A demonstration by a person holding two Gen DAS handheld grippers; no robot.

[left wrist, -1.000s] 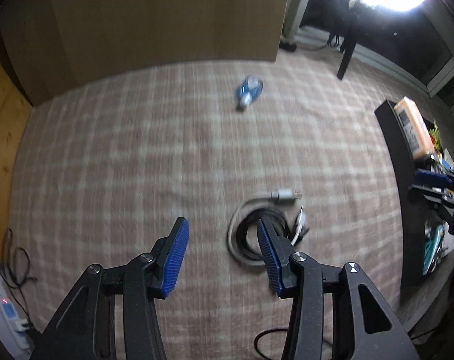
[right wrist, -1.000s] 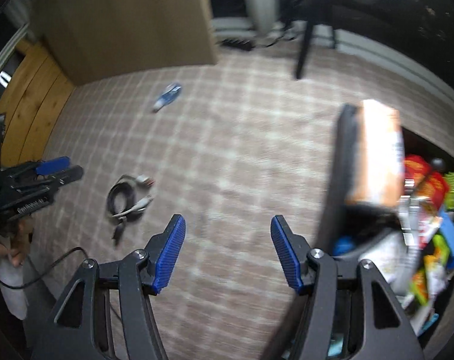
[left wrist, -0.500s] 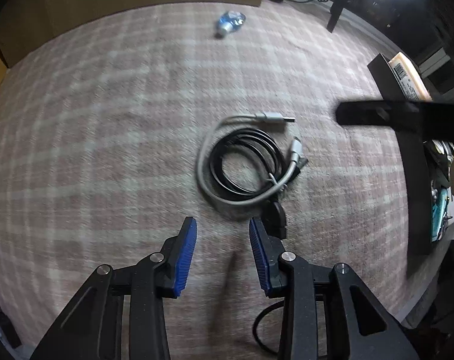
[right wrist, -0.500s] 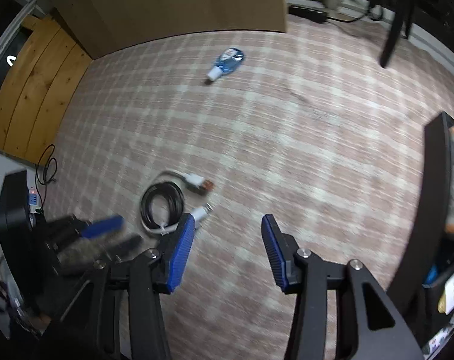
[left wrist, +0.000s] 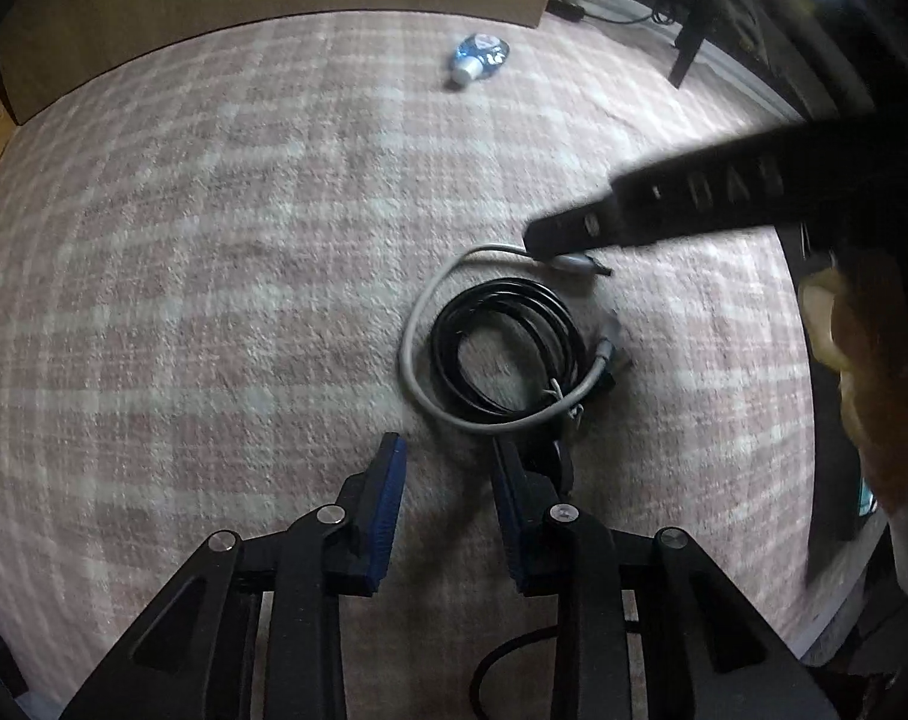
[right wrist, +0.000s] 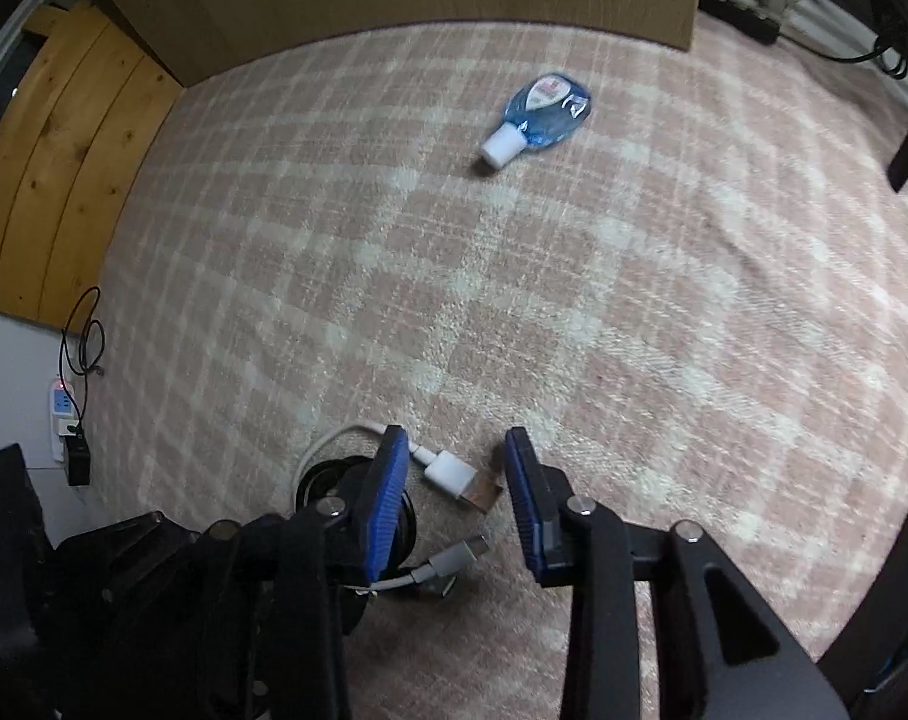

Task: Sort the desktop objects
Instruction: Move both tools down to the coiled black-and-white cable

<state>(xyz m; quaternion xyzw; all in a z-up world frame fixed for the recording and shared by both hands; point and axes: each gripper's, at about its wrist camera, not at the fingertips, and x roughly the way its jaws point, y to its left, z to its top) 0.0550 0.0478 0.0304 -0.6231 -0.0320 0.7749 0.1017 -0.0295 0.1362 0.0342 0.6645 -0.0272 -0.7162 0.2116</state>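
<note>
Cables (left wrist: pixel 502 354) lie coiled on the plaid cloth (left wrist: pixel 214 300) covering the table, a black loop inside a white/grey one, just ahead of the left gripper (left wrist: pixel 448 501). Vs a sec ago: left gripper has dropped toward the coil and both sets of fingers have narrowed; both are closing now. Nothing sits between the left fingers, only bare cloth; the coil's near edge is just beyond the tips. Right gripper (right wrist: pixel 454 480) has swung across from the box side of the table to the coil, and the white USB plug (right wrist: pixel 454 471) now sits between its fingers; pads not pressing on it yet as far as can be seen, so no grasp. Likely meaning: cable bundle is the next item to sort, w/ right going for the plug end and left for the coil body.

View diffs: left cam shows the whole coil, a twist tie on it, and the right gripper's dark finger coming in from the right over the plug, plus part of a hand (left wrist: pixel 862 372); blurred. Right cam hides most of the coil behind its own left finger but shows the plug clearly, a second grey plug (right wrist: pixel 454 558) nearer, and a wall charger (right wrist: pixel 64 414) at left. Blue bottle (right wrist: pixel 538 111) lies on its side far across the cloth, well apart from the cables, in both views.
</note>
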